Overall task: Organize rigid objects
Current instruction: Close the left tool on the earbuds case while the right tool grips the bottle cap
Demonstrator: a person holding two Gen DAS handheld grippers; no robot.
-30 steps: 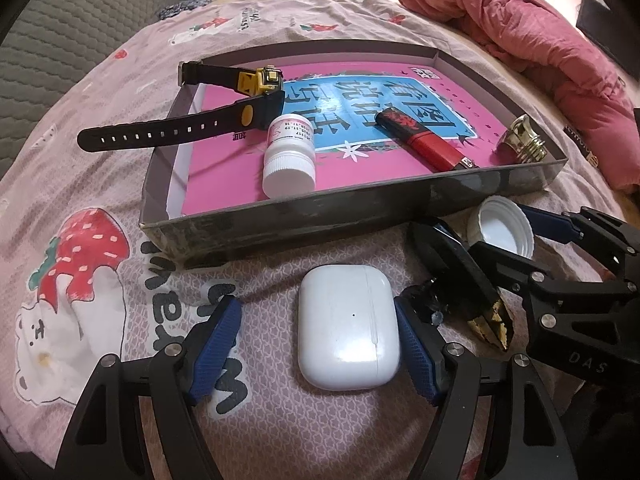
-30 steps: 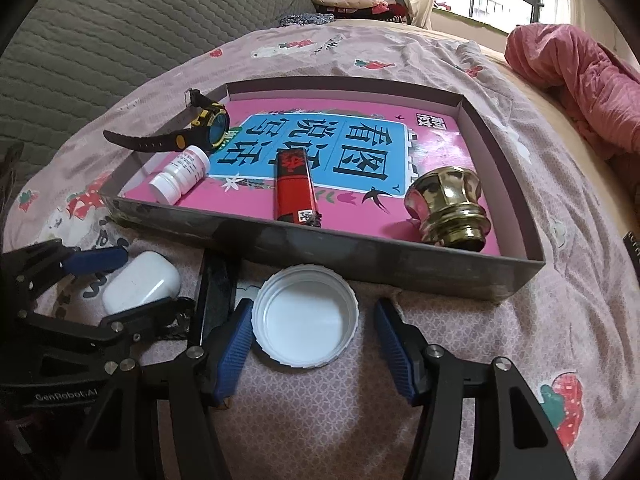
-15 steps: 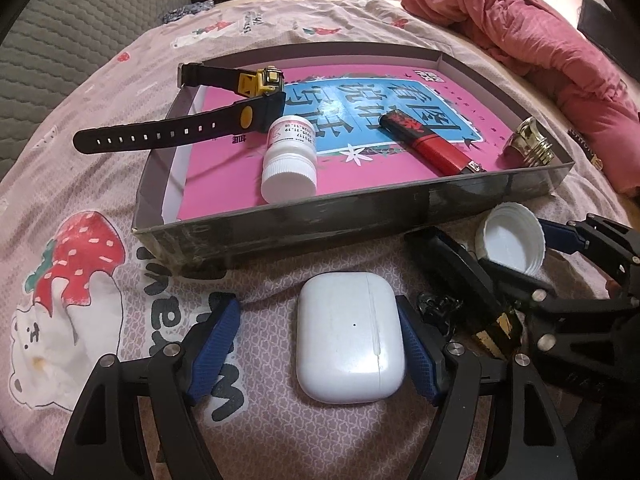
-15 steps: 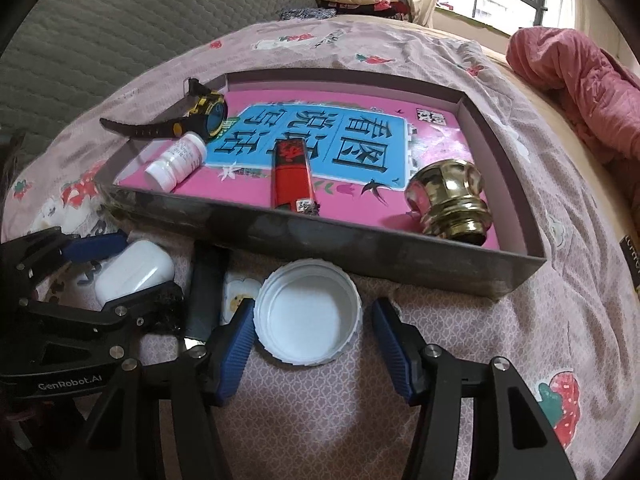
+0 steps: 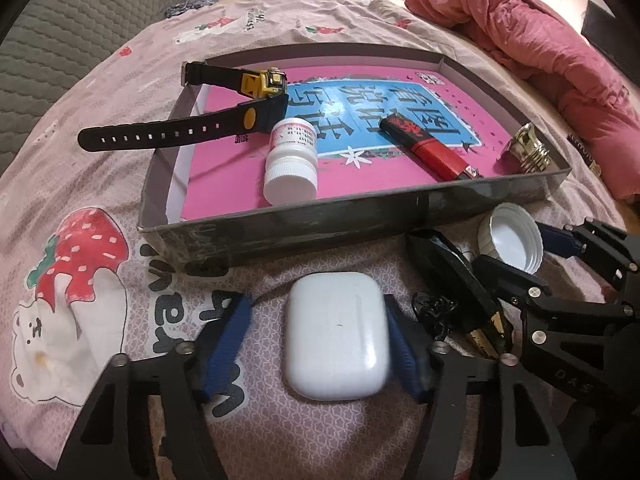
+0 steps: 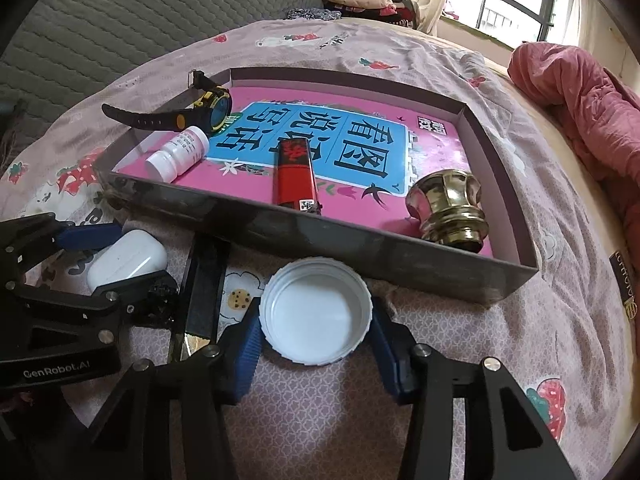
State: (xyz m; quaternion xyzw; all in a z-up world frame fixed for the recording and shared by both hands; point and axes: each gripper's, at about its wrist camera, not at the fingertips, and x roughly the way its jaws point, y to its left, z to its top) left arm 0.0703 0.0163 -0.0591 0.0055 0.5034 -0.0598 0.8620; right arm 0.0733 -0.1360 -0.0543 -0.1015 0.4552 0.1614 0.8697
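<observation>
While both tools pointed down at the bedsheet (image 5: 280, 24) just in front of the shallow box (image 5: 320, 228), the left gripper (image 5: 320, 340) was closing around the white earbud case (image 5: 336, 336); its right pad touched the case, the left pad stood apart. The right gripper (image 6: 316, 320) was closing on the upturned white bottle cap (image 6: 316, 312), both pads at its rim. Inside the box lay a black-and-yellow wristwatch (image 5: 224, 120), a white pill bottle (image 5: 292, 160), a red lighter (image 5: 428, 148) and a brass knob (image 6: 450, 208). Between case and cap lay a black folding knife (image 6: 204, 292).
</observation>
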